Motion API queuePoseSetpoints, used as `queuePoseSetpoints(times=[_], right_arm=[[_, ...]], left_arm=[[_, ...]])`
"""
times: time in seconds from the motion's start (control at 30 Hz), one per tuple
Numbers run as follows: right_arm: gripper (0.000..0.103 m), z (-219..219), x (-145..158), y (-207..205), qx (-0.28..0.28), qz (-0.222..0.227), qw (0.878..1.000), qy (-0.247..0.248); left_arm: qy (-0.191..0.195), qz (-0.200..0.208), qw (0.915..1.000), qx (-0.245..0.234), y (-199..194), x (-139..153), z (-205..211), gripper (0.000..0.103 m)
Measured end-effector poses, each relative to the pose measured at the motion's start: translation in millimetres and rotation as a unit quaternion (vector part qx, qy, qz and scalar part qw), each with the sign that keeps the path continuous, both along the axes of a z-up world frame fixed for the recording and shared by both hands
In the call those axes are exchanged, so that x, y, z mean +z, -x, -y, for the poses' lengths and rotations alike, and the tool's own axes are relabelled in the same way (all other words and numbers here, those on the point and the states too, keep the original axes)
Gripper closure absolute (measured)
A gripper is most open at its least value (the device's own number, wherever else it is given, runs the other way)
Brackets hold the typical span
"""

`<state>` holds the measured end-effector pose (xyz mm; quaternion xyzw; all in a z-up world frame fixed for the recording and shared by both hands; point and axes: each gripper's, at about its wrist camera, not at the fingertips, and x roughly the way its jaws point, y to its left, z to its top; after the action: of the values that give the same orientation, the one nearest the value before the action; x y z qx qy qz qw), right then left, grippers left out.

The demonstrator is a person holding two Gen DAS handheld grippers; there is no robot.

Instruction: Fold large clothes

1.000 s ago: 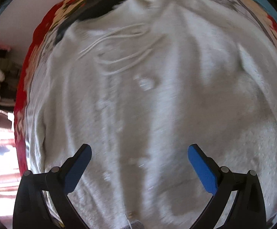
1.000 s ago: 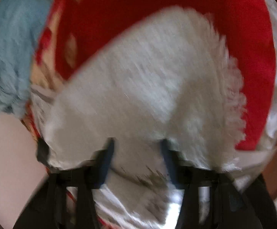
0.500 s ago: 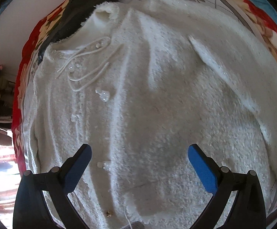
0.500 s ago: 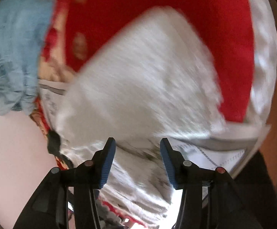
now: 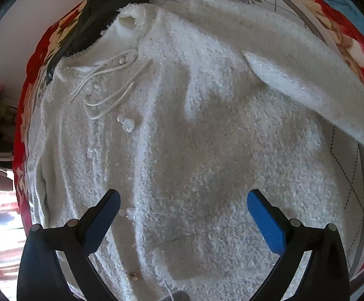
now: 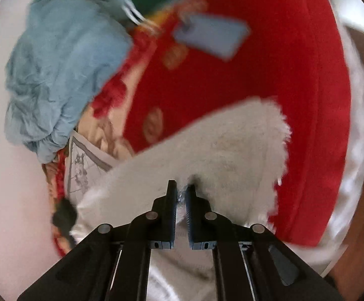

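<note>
Closed now on the fluffy white fabric, right gripper (image 6: 181, 190), where half a second ago stood parted over it; pads pinching a fold of the white sweater (image 6: 222, 160) at lower centre of the right wrist view, the cuff-like fuzzy end spreading to the right of the fingers over the red blanket (image 6: 269, 80). Crumpled blue garment (image 6: 56, 75) at upper left of that frame, well apart from the grip. Sharper than a second ago in the left wrist view, and shifted slightly. Spread wide, left gripper (image 5: 183, 195), blue pads apart with nothing between them but the sweater's body (image 5: 182, 138) lying flat below. Sleeve (image 5: 307, 82) draped across the upper right, drawstrings (image 5: 106, 85) and neckline at upper left, black garment (image 5: 101, 17) just beyond the collar.
</note>
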<state>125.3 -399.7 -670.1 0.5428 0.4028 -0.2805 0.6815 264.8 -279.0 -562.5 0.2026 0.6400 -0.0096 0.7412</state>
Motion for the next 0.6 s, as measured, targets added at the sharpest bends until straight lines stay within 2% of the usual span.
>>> queuePoseSetpoints(times=[0.03, 0.07, 0.1, 0.13, 0.17, 0.23, 0.3, 0.5, 0.57, 0.6], right_arm=[[0.087, 0.0, -12.1, -9.4, 0.008, -0.01, 1.0, -0.023], [0.084, -1.7, -39.7, -6.3, 0.001, -0.027, 0.995, -0.092], [0.073, -1.9, -57.8, 9.1, -0.021, -0.016, 0.989, -0.148], [0.061, -3.4, -70.5, 18.5, -0.041, -0.005, 0.982, -0.183], [0.06, -6.2, -83.3, 26.4, -0.065, 0.01, 0.975, -0.213], [0.056, -5.0, -99.5, 36.5, -0.105, 0.056, 0.966, -0.228], [0.049, -3.4, -105.8, 34.4, -0.124, 0.083, 0.961, -0.233], [0.048, -5.6, -105.4, -2.1, -0.12, 0.093, 0.967, -0.203], [0.056, -3.4, -105.3, -19.4, -0.107, 0.1, 0.969, -0.2], [0.075, -3.8, -105.9, -26.8, -0.102, 0.097, 0.97, -0.2]], left_arm=[[0.001, -0.002, 1.0, 0.0, 0.2, -0.8, 0.9, 0.0], [0.003, -0.005, 1.0, 0.001, 0.7, -2.3, 2.4, 0.0], [0.004, -0.008, 1.0, 0.002, 1.3, -3.2, 2.9, 0.0], [0.005, -0.01, 0.9999, 0.003, 1.2, -4.1, 3.3, 0.0], [0.006, -0.011, 0.9999, 0.004, 1.3, -5.2, 3.3, 0.0], [0.005, -0.009, 0.9999, 0.005, 1.0, -7.0, 3.1, 0.0], [0.006, -0.009, 0.9999, 0.007, -1.4, -10.5, 1.9, 0.0], [0.004, 0.009, 0.9997, 0.023, -24.0, -12.7, -2.6, 0.0], [0.004, 0.017, 0.9994, 0.031, -34.1, -10.3, -5.3, 0.0], [0.005, 0.02, 0.9991, 0.038, -39.9, -8.4, -7.6, 0.0]])
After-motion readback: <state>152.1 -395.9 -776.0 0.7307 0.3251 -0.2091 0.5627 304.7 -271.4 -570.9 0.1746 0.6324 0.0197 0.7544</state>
